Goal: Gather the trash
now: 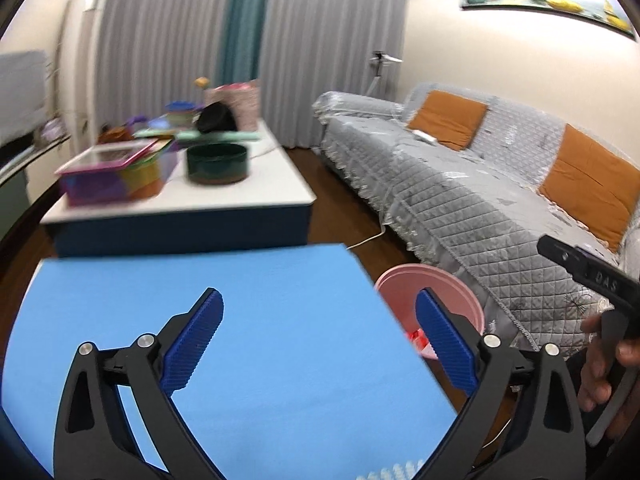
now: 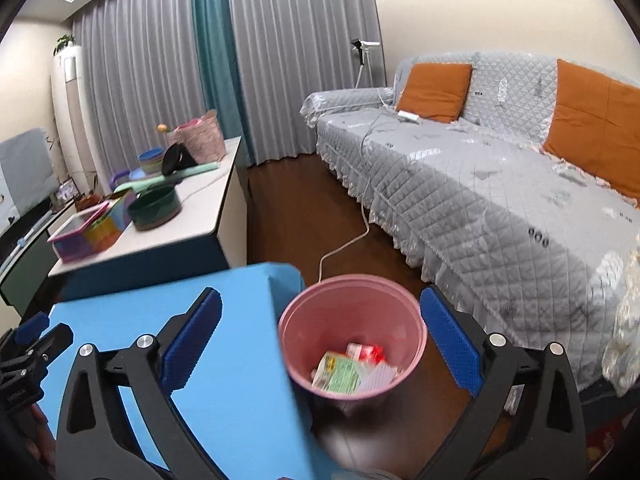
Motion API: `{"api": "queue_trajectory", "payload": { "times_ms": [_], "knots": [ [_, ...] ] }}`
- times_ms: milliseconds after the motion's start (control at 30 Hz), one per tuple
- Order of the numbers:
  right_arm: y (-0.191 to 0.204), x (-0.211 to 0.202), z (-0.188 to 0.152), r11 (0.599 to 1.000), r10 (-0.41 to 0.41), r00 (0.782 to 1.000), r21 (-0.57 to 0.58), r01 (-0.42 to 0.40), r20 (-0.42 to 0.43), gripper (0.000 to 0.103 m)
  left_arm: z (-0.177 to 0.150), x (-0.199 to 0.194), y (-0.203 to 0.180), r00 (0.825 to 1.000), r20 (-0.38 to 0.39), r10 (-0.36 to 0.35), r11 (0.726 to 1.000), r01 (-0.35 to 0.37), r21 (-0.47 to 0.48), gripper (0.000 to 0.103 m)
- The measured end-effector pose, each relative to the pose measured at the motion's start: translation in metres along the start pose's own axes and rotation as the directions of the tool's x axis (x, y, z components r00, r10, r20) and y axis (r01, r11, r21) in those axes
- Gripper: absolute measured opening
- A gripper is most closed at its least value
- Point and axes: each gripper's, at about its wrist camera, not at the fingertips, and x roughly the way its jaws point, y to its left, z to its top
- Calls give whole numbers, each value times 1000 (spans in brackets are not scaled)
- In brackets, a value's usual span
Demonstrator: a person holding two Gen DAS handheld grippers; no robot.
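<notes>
I am in a living room of a home. On the right side of the frame I see a long sofa (image 2: 480,184) under a grey quilted cover, with orange cushions (image 2: 434,90). At the top hang grey and teal curtains (image 2: 224,60). At the left stands a low table (image 2: 192,224) full of toy boxes and bowls. The floor is dark wood.

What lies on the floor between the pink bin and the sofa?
In the right wrist view, bare dark wood floor, crossed by a white cable, separates the bin from the sofa.
</notes>
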Motion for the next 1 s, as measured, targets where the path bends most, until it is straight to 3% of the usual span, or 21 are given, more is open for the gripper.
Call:
{"api": "queue_trajectory", "payload": {
  "times_ms": [267,433,567,1000],
  "knots": [
    [43,-16,-62,992,12,999,-128,-16,-32,98,-53,-26,29,992,-54,111,989,-116,-94,94],
    [58,-12,-86,984,22,998,-174,-32,-58,98,-83,-35,29,979,-76,190,978,-195,-68,95],
    [66,-3,-88,982,21,997,-188,-33,-68,98,-96,-23,33,970,-131,206,975,-215,-60,95],
    [73,2,-93,977,15,997,-209,-31,-80,98,-98,-15,34,968,-147,204,973,-217,-77,95]
  ]
}}
